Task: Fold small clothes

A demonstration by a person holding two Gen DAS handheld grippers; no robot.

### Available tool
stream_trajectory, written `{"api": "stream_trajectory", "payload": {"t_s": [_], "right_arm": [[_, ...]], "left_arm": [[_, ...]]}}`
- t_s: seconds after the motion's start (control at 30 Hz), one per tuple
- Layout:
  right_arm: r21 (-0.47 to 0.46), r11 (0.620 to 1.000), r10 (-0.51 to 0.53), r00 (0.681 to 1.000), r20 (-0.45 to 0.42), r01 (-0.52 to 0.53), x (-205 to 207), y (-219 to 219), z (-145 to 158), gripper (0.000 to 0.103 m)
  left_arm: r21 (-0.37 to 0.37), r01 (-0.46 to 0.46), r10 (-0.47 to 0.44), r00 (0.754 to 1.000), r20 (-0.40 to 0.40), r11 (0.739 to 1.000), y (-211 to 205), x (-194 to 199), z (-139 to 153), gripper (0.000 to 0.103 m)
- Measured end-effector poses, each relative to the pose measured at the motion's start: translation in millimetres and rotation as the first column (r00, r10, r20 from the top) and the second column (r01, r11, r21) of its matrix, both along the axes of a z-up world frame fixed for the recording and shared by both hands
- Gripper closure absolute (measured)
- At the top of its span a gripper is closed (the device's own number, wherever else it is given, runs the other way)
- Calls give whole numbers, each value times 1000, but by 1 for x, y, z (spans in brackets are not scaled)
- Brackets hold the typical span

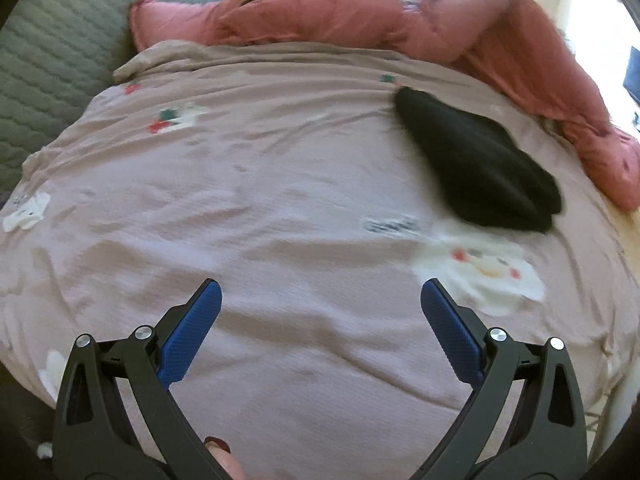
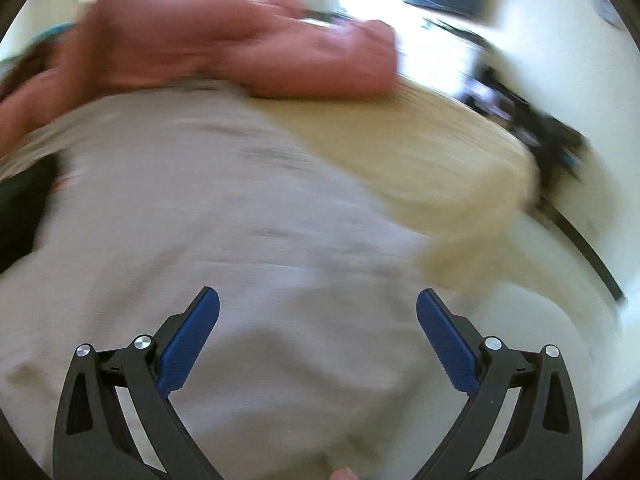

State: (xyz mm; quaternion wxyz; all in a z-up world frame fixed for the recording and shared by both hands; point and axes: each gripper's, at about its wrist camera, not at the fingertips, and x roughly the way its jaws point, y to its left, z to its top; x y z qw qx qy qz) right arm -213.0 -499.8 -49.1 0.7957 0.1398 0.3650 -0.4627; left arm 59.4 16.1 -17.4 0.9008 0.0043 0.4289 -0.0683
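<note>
A black folded garment lies on the mauve printed bedsheet, far right of centre in the left wrist view. My left gripper is open and empty above the sheet, well short of the garment and to its left. My right gripper is open and empty over the sheet; this view is motion-blurred. A dark patch at that view's left edge looks like the same black garment.
A pink duvet is bunched along the far side of the bed, also in the right wrist view. A grey quilted headboard stands at the left. A cream mattress edge and dark furniture lie to the right.
</note>
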Motion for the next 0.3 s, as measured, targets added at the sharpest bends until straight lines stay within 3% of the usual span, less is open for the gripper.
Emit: {"api": "stream_trajectory", "payload": {"t_s": [0.1,0.2,0.3], "right_arm": [[22,968,-251,968,-31,252,-59,-52,-13,5],[18,922,-385,919,-85,388,-94,-87,-32,5],[22,901,-428,895,-129,434,-107,-103,-46,5]], "left_arm": [[4,-69,69,997,-24,998,38,23,0,10],[9,-169,170,985,-45,986,92,52,0,10],[44,-290,292,955,-58,956,161,86,-2,10]]}}
